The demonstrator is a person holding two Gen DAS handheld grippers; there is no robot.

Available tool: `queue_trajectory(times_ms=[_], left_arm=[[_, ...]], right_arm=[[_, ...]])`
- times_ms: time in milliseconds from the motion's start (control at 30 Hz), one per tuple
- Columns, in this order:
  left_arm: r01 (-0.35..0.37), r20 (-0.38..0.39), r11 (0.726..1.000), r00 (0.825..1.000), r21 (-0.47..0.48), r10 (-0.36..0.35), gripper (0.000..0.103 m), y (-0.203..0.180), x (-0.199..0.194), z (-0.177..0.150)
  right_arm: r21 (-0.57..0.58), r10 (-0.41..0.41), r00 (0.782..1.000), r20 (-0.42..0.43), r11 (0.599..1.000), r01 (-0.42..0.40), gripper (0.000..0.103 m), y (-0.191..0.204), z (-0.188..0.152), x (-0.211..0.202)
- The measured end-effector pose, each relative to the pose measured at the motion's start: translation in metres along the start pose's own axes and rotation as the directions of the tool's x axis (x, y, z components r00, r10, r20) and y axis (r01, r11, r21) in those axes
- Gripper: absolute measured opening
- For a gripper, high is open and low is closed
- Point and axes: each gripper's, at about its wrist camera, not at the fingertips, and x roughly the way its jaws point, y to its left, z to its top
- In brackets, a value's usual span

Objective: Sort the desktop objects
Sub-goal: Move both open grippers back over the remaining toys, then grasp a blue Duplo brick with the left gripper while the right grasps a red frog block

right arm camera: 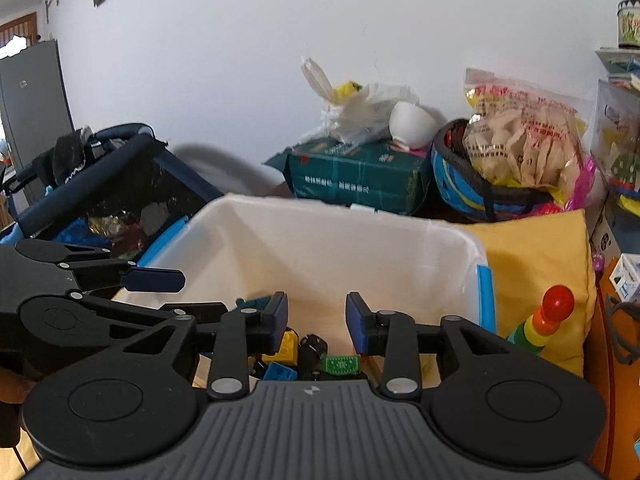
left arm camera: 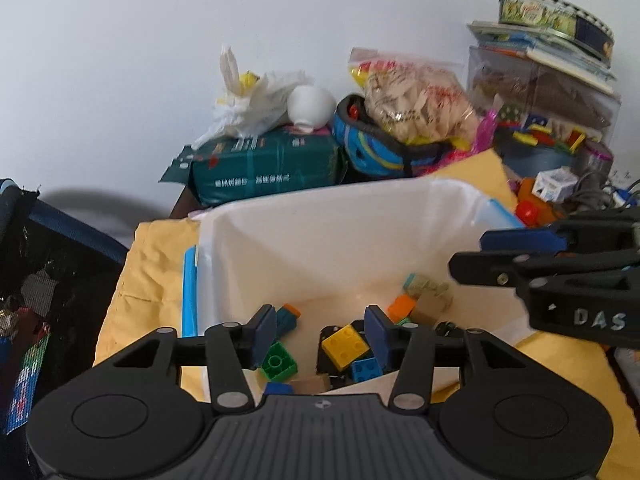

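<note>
The left gripper [left arm camera: 320, 330] hangs over the near edge of a white plastic bin [left arm camera: 320, 232] with blue clips, its blue-padded fingers spread apart and holding nothing. Below and just beyond its tips, on the bin's smooth floor, lies a heap of studded plastic bricks: a yellow brick [left arm camera: 345, 345] between the fingers, a green brick [left arm camera: 279, 365] under the left finger, an orange brick [left arm camera: 403, 306] further ahead to the right, and a plain wooden block [left arm camera: 430, 304] beside it.

The right gripper [right arm camera: 317, 322] is also released, jaws wide and empty, above the same bin [right arm camera: 340, 248], with bricks [right arm camera: 288, 348] and a small green circuit board [right arm camera: 341, 364] under its tips. To its right, outside the bin, a rainbow stacking toy [right arm camera: 542, 320] with a glossy red ball top stands on a wrinkled yellow cloth [right arm camera: 536, 248]. Ahead, past the bin, sits a green packet [right arm camera: 360, 176].
</note>
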Motion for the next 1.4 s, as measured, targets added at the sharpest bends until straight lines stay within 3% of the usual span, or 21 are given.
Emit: queue_trajectory(times_ms=[233, 300, 433, 667, 900, 1133, 1233, 1367, 1400], left_arm=[[0.035, 0.058, 0.999, 0.998, 0.015, -0.036, 0.059, -0.013, -0.045, -0.013], [0.043, 0.067, 0.999, 0.997, 0.021, -0.044, 0.065, -0.017, -0.06, -0.026], [0.058, 0.024, 0.998, 0.998, 0.029, -0.058, 0.066, -0.023, -0.077, -0.063], [0.059, -0.134, 0.998, 0.989, 0.007, -0.057, 0.066, -0.026, -0.089, -0.141], [0.086, -0.199, 0.991, 0.975, -0.1, -0.104, 0.066, -0.016, -0.111, -0.191], [0.173, -0.243, 0.984, 0.954, -0.036, -0.176, 0.066, -0.045, -0.114, -0.215], [0.193, -0.258, 0.981, 0.949, 0.025, -0.18, 0.063, -0.056, -0.107, -0.22], [0.183, -0.298, 0.981, 0.942, 0.067, -0.155, 0.039, -0.064, -0.091, -0.224], [0.184, -0.298, 0.981, 0.941, 0.052, -0.161, 0.039, -0.062, -0.089, -0.225]], right_arm=[[0.016, 0.007, 1.0, 0.026, 1.0, -0.008, 0.038, -0.001, -0.009, -0.022], [0.021, 0.015, 0.999, 0.034, 1.0, -0.016, 0.04, -0.001, -0.015, -0.032], [-0.016, 0.036, 0.999, 0.025, 0.999, -0.035, 0.043, 0.003, -0.039, -0.051], [-0.05, 0.062, 0.99, -0.126, 0.996, -0.069, 0.043, 0.006, -0.109, -0.06], [-0.084, 0.051, 0.956, -0.287, 0.993, -0.078, 0.043, 0.011, -0.175, -0.068], [-0.078, 0.07, 0.937, -0.342, 0.992, -0.103, 0.043, 0.017, -0.196, -0.068], [-0.095, 0.068, 0.934, -0.352, 0.99, -0.107, 0.043, 0.024, -0.202, -0.066], [-0.119, 0.054, 0.938, -0.343, 0.988, -0.101, 0.044, 0.028, -0.204, -0.068], [-0.113, 0.056, 0.937, -0.344, 0.988, -0.1, 0.044, 0.027, -0.204, -0.068]])
